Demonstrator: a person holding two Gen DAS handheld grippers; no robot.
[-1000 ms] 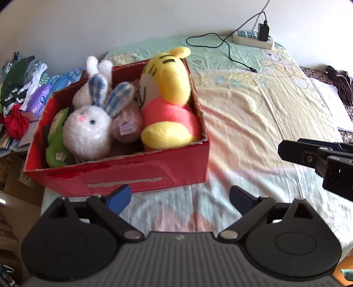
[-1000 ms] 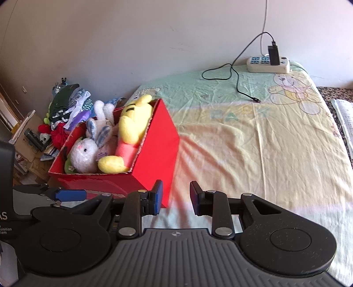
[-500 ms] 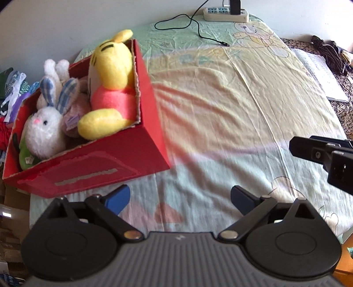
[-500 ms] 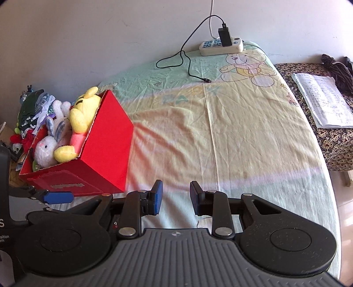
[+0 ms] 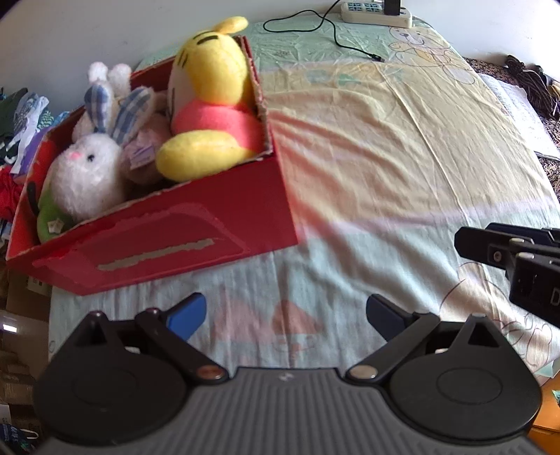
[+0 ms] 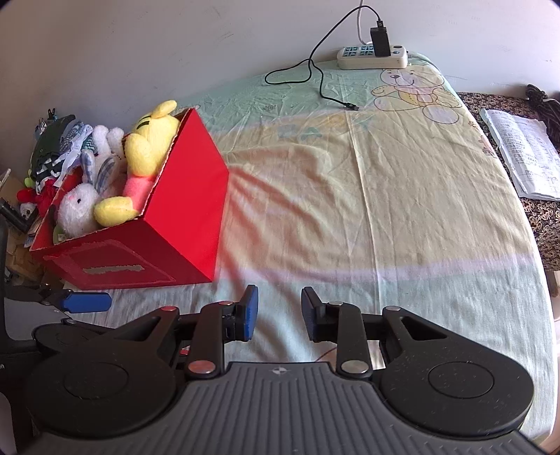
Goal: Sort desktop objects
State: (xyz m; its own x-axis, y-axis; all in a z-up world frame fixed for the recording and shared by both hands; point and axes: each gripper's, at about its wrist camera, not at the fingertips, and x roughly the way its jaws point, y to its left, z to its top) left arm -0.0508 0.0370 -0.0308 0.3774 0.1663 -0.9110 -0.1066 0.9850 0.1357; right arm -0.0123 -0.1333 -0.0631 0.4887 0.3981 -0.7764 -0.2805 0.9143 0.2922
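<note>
sitting left of both empty grippers, apparently apart: red box (image 5: pixel 182 224).

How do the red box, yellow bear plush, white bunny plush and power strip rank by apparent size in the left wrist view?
1. red box
2. yellow bear plush
3. white bunny plush
4. power strip, though it lies farthest from the camera and is partly cropped.

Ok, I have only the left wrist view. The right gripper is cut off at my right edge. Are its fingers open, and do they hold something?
Observer: The right gripper has its fingers a little apart, with nothing between them.
Operator: And the black block at my top edge, what is it?
Observer: A black charger plugged into the power strip.
Operator: Does the outer right wall of the box carry a label?
Observer: No, that wall of the red box is plain red.
</note>
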